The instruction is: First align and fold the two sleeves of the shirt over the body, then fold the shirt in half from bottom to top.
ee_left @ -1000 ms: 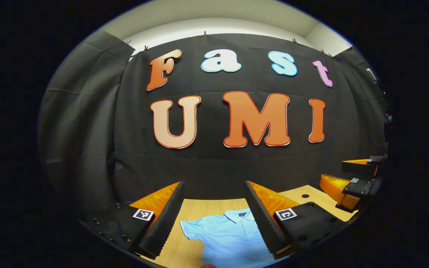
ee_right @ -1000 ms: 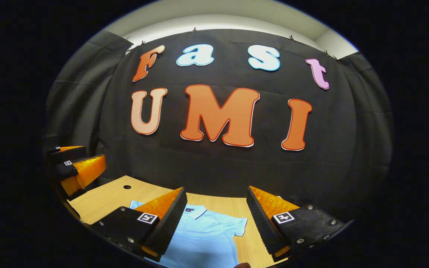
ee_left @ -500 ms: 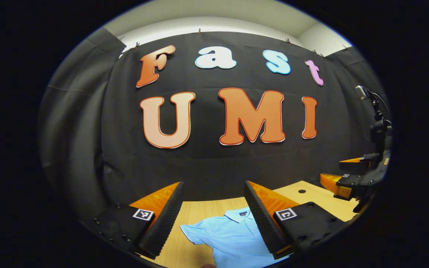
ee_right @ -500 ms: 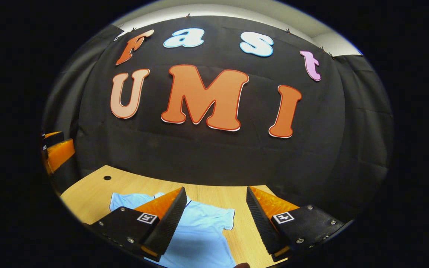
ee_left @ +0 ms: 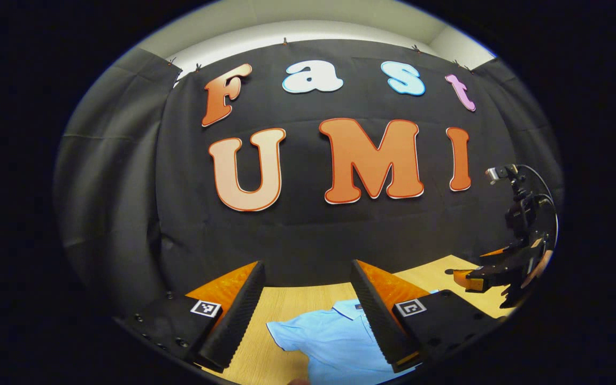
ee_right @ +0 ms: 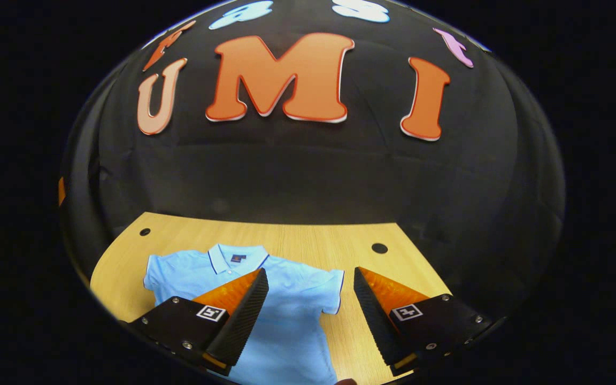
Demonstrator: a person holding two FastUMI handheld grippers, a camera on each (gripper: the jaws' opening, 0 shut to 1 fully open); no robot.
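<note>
Shirt (ee_right: 286,315): light blue, soft and floppy, lying flat and face up on the wooden surface (ee_right: 297,238), both short sleeves spread out. Probably light and quick to wrinkle. Best pinched at a sleeve (ee_right: 332,291) edge. Right gripper (ee_right: 308,315) wide and empty above it. Left gripper (ee_left: 308,318) wide too, holding nothing.

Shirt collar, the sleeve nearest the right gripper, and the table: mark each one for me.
shirt collar (ee_right: 235,253), right gripper view, on the collar's front flap.
sleeve (ee_right: 329,289), right gripper view, on the cloth just inside its dark-trimmed cuff.
table (ee_right: 308,238), right gripper view, on bare wood behind the shirt.
</note>
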